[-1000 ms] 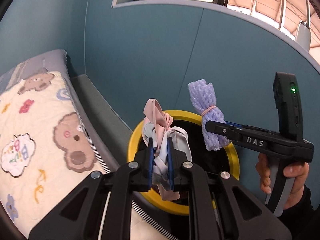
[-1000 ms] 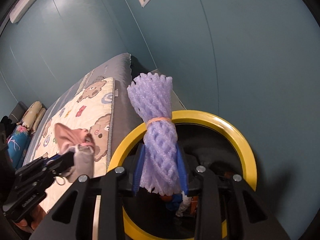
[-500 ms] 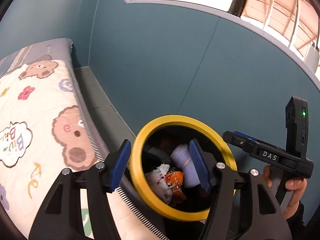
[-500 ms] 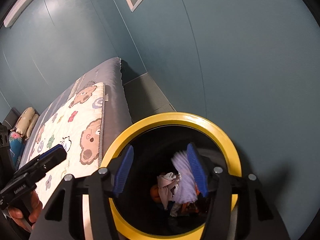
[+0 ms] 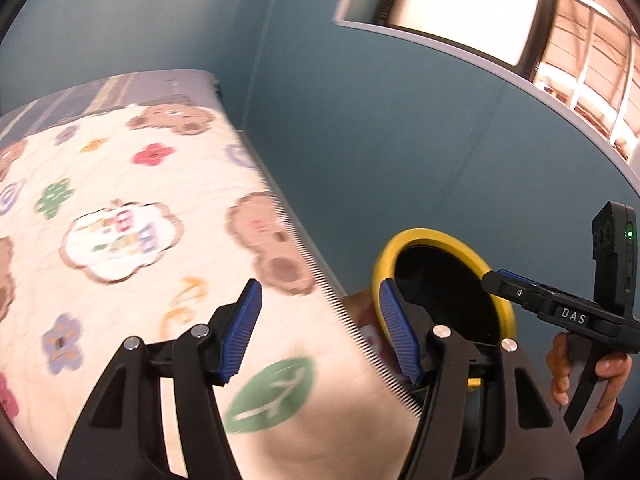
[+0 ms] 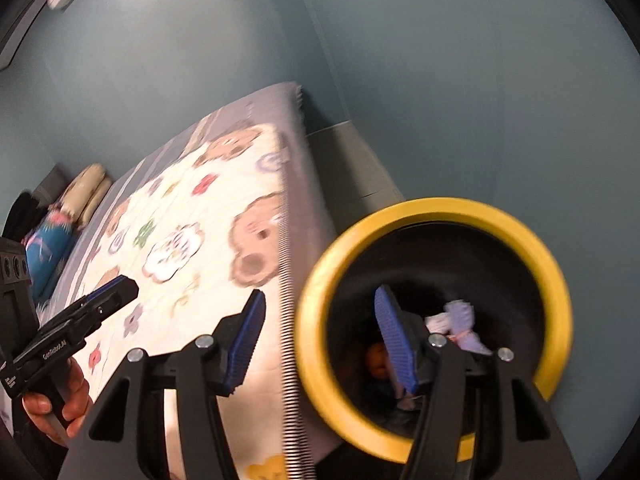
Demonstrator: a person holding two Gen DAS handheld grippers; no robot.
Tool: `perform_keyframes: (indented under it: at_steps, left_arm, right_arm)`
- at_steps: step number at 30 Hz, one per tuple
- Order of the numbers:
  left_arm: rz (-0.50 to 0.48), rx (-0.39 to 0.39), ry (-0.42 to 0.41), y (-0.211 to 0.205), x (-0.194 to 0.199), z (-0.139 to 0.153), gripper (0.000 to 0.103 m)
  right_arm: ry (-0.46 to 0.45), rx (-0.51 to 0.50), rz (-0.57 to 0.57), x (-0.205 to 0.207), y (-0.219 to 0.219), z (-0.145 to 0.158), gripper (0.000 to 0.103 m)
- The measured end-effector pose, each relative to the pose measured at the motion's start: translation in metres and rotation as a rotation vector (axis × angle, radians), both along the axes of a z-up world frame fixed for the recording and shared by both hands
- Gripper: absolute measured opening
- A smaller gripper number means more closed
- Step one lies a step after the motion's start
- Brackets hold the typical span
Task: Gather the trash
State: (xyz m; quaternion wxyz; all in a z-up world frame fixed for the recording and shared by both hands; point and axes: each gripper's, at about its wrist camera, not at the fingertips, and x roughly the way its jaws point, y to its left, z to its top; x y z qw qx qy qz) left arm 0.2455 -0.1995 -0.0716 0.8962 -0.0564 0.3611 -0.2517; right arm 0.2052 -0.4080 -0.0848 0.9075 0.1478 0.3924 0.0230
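Note:
The black trash bin with a yellow rim (image 6: 554, 280) stands on the floor beside the bed. Inside it lie the purple foam net (image 6: 460, 316), a pale cloth bundle (image 6: 438, 322) and some orange trash (image 6: 378, 360). My right gripper (image 6: 320, 304) is open and empty, its right finger over the bin mouth and its left finger over the bed edge. My left gripper (image 5: 318, 300) is also open and empty, over the quilt's edge with the bin's rim (image 5: 440, 236) to its right. The right gripper (image 5: 490, 280) shows there above the bin. The left gripper (image 6: 128, 288) hovers over the quilt.
A cream quilt (image 5: 120, 208) with bears and flowers covers the grey bed (image 6: 256, 108). Teal walls (image 6: 440, 80) close in behind bed and bin. Pillows (image 6: 84, 188) lie at the bed's far end. A person's hand (image 5: 600, 376) grips the right tool's handle.
Both grippers opened and dropped the cloth bundle and the purple foam net into the bin. Both then swung left toward the bed, so the bin now sits at the right of each view.

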Motion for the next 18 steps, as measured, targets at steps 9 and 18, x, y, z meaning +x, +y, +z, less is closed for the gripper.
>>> perform_keyframes:
  at_steps: [9, 18]
  left_arm:
    - [0.158, 0.036, 0.008, 0.101, -0.029, -0.019, 0.065]
    - [0.31, 0.061, -0.037, 0.192, -0.06, -0.044, 0.085]
  right_arm:
    - [0.065, -0.022, 0.154, 0.017, 0.089, -0.012, 0.059]
    - [0.098, -0.062, 0.215, 0.017, 0.16, -0.026, 0.091]
